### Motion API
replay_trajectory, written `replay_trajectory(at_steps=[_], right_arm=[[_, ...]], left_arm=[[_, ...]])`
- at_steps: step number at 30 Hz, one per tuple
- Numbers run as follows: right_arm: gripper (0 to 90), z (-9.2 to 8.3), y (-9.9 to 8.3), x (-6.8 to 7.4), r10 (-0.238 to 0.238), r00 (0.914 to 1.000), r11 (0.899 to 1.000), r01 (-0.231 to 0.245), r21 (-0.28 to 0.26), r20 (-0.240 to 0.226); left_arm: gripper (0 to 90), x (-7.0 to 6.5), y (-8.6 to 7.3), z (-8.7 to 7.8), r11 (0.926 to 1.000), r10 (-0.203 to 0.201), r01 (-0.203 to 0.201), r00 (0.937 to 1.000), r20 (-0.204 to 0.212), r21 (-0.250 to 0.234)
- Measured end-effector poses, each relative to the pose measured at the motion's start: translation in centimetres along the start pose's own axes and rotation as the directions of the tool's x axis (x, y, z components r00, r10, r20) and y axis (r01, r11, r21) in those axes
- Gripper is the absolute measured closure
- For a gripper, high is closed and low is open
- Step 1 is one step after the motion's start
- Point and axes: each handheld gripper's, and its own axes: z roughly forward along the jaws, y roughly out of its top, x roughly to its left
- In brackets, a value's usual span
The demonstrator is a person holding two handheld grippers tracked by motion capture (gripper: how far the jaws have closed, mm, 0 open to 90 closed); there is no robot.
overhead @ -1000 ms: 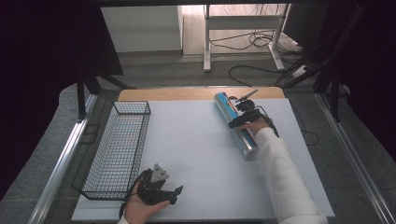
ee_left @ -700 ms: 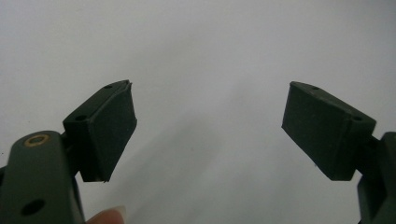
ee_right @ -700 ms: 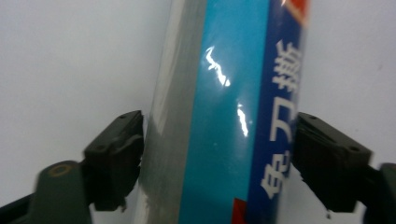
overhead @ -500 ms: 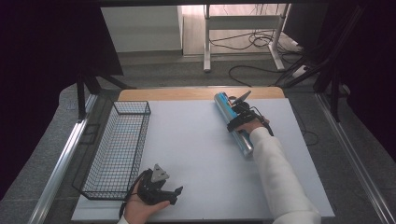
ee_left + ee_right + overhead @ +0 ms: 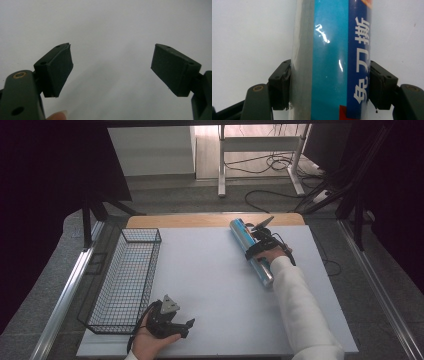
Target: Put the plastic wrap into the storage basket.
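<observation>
Basically the white table [image 5: 210, 285] carries everything, so take it as the landmark. Wire basket [image 5: 127, 277] sits along the table's left edge, long side running front to back, open top up. Judging by that, it's likely the drop-off spot for the roll, though nothing says so outright.

Next down in size: the roll [image 5: 252, 251], a long tube in blue and silver wrap, lying flat on the table's right half toward the far edge, angled a bit, well apart from the basket. It lies on its side, presumably so the jaws can close across its narrow width.

Right gripper [image 5: 257, 247] is over the roll's middle, arm in a white sleeve [image 5: 300, 310] reaching from the table's near edge. In the right gripper view the roll [image 5: 329, 60] runs straight up between the two jaws, both pads pressed flat on its sides, so it's clamped on the roll [image 5: 329, 60]. Grip sits mid-length, probably for balance when lifted. Whether the roll is off the table yet is hard to tell; it looks resting.

Left gripper [image 5: 170, 322] rests at the table's near edge, just beside the basket's near corner, held in a hand [image 5: 147, 342]. Left gripper view: jaws spread wide, bare table [image 5: 112, 30] between them, nothing held. Seems parked out of the way.
</observation>
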Motion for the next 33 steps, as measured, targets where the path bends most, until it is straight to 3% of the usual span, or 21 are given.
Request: replay_trajectory(at_steps=[6,10,16,22,33], right_arm=[[31.6,-1.0,-0.1,-0.2,0.018,0.9995,0.999,-0.019,-0.045,-0.028],[31.7,-1.3,-0.5,-0.1,0.002,0.9998,0.999,-0.003,-0.036,-0.022],[31.6,-1.7,-1.0,-0.2,0.002,0.9986,0.999,-0.005,-0.050,-0.052],[31.6,-3.5,-1.7,0.6,-0.031,0.9944,0.995,0.021,-0.097,-0.101],[31.7,-6.0,-3.5,2.3,-0.114,0.9835,0.986,0.095,-0.138,-0.140]], left_arm=[[17.4,0.0,0.0,0.0,1.0000,0.001,-0.001,1.0000,-0.004,-0.001],[17.4,0.0,0.0,0.0,1.0000,0.002,-0.002,1.0000,-0.002,0.001],[17.4,0.0,0.0,0.1,1.0000,0.002,-0.002,1.0000,-0.003,0.004],[17.5,0.1,0.0,0.0,1.0000,0.004,-0.004,1.0000,-0.004,0.003],[17.5,0.1,0.0,0.0,1.0000,0.001,-0.001,1.0000,-0.007,0.002]])
